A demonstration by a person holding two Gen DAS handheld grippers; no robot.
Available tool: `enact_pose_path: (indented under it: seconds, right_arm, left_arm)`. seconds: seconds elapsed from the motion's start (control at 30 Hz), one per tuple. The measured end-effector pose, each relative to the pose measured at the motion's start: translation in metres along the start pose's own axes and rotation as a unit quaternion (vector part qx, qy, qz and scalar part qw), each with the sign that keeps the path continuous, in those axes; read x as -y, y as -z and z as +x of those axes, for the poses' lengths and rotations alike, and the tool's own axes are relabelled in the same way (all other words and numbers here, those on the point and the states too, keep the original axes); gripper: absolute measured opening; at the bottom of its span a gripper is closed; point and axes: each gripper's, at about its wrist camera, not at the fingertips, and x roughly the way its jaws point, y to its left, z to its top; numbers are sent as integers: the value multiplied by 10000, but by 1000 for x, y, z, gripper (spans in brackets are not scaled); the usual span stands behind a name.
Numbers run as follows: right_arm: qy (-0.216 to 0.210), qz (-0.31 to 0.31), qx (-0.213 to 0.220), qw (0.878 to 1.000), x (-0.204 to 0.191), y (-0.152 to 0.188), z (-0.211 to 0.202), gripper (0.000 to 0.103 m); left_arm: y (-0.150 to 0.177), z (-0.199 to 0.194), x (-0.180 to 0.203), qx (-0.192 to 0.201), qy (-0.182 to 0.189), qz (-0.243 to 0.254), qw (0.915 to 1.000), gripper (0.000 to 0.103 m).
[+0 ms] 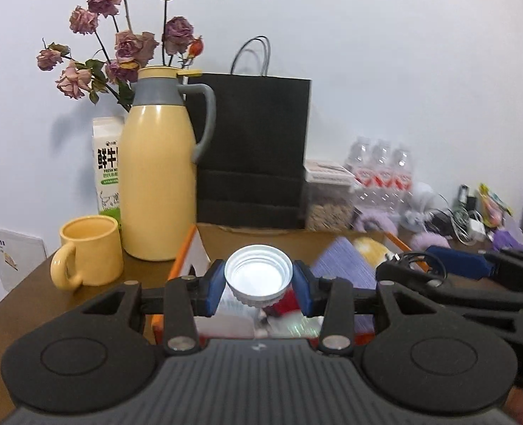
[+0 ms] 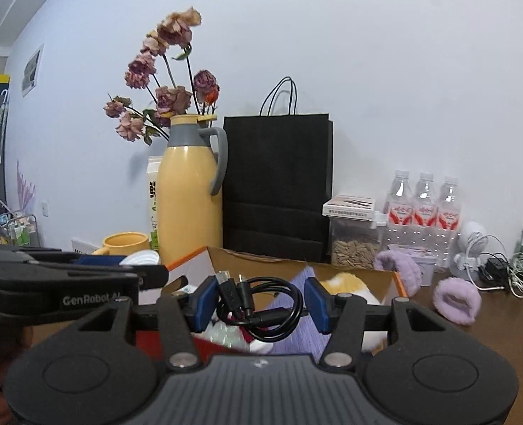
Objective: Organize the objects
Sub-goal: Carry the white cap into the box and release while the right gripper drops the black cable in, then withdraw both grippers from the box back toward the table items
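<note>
Left wrist view, left gripper [image 1: 258, 283] near level, jaws clamping white cap [image 1: 258, 276], right gripper [image 2: 259, 299] jaws gripping coiled black cable [image 2: 258, 304]

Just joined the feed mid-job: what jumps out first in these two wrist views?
The left gripper is clamped on a white screw cap, and the right gripper is clamped on a coiled black USB cable, both held above the open cardboard box. Behind the box stand a tall yellow thermos jug with dried roses behind it and a black paper bag, all against the wall.
</note>
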Motion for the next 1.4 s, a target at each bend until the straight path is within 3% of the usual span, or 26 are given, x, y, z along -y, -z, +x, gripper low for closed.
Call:
enact_pose_path:
  seconds: [0.2,0.5,0.53,0.6,0.63,0.67,0.8,1.4]
  right_arm:
    - [61,29,-186,9998,6,-3,51,52]
    - [1,-54,-537,9985,17,12,99,53]
    - [-10,-41,-581,9983,17,14,102,54]
    - [-11,-18,-652,9979,19,16,104,64]
    - [-16,1,-673,9977,20,17,104,83]
    - [-20,13,-657,9978,21,17,103,96]
    - [89,-76,-549,9984,18,19,96,101]
    - [432,-192,-383,9981,18,24,56,103]
  left_arm:
    - [-11,39,-7,33,-160,-137,9998,41]
    - [-11,91,-10,-272,-73,-66,9996,41]
    - [-10,94,-11,-304,-57,-55,9995,46]
    - [-7,97,-12,-326,-14,-66,9994,70]
    - [-6,97,-13,-288,-10,-86,9995,97]
    - [-5,95,-14,-208,-15,-100,9997,103]
    - [-4,92,-13,-101,-8,-88,9999,103]
    - [8,57,-14,188,16,-161,9997,103]
